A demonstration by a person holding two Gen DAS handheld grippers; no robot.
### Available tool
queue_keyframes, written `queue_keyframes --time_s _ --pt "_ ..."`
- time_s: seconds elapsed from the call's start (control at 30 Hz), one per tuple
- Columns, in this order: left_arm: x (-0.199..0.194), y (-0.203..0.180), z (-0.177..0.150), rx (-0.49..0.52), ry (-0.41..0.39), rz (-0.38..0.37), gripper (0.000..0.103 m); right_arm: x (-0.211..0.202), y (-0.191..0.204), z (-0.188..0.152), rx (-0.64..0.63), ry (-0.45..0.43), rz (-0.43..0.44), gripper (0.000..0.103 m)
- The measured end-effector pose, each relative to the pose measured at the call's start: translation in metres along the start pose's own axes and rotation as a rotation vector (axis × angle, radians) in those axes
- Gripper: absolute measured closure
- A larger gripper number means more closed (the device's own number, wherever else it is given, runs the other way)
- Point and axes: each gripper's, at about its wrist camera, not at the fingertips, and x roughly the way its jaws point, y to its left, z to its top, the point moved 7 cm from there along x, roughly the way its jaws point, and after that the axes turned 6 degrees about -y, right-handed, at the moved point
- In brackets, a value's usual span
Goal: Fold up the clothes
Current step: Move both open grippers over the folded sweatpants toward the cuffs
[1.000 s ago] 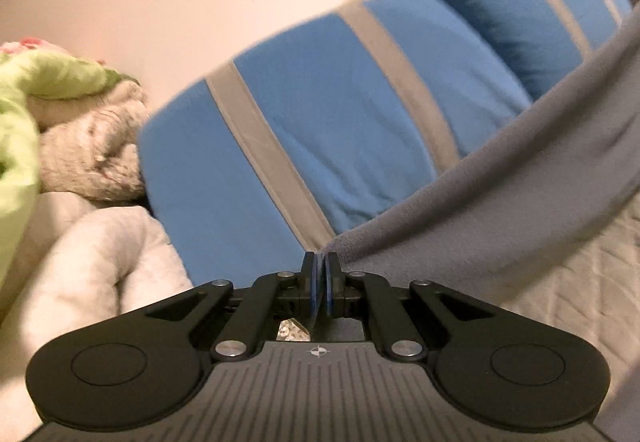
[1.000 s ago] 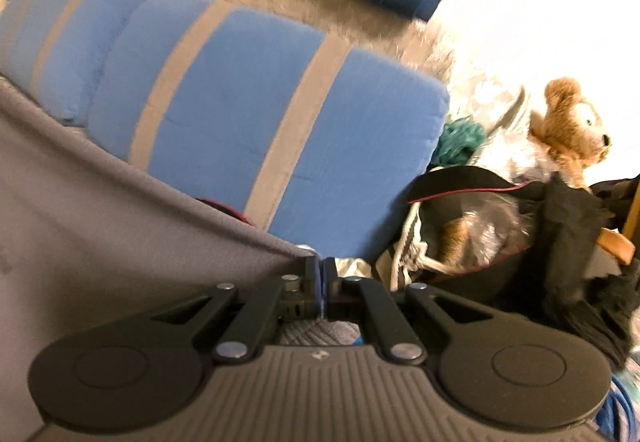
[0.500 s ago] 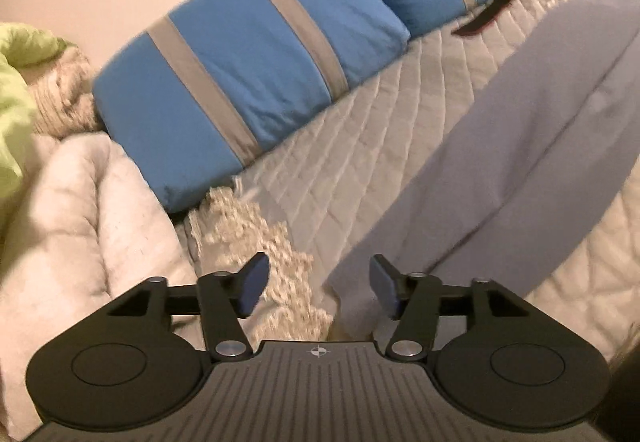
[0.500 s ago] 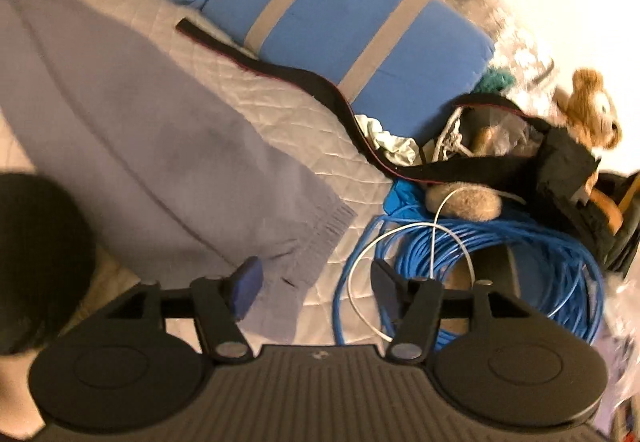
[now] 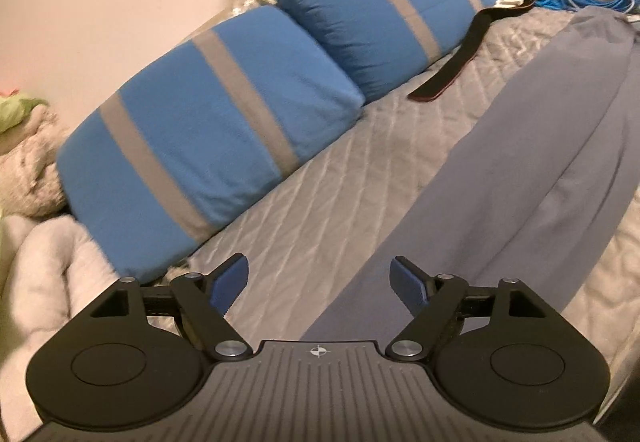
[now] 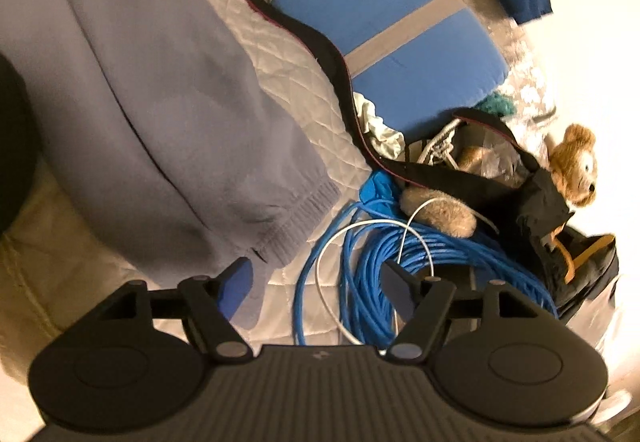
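The grey garment [image 5: 532,170], pinched taut a second ago, has been released and is laid flat along the bed [image 5: 320,210]. The left tool [image 5: 319,285] and right tool [image 6: 316,284] are spread, empty; folding can begin.

We find no readable words, numbers or brands here; only a small white crosshair emblem [image 5: 318,351] sits on the ribbed grey body of the left hand-held gripper [image 5: 319,282].
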Motion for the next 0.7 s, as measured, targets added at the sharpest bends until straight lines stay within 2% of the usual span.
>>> queue_keyframes --time_s 0.2,0.37,0.7 --pt "0.009 -0.037 0.026 0.002 -0.031 -0.041 0.026 0.011 0.015 0.010 -0.059 -0.023 0.006 0.022" --pt "0.020 -0.066 0.038 0.053 -0.042 -0.052 0.026 0.016 0.033 0.021 -0.135 -0.045 0.022 0.021" --pt "0.032 -0.101 0.050 0.077 -0.060 -0.102 0.026 0.013 0.055 0.048 -0.114 -0.138 0.130 0.020"
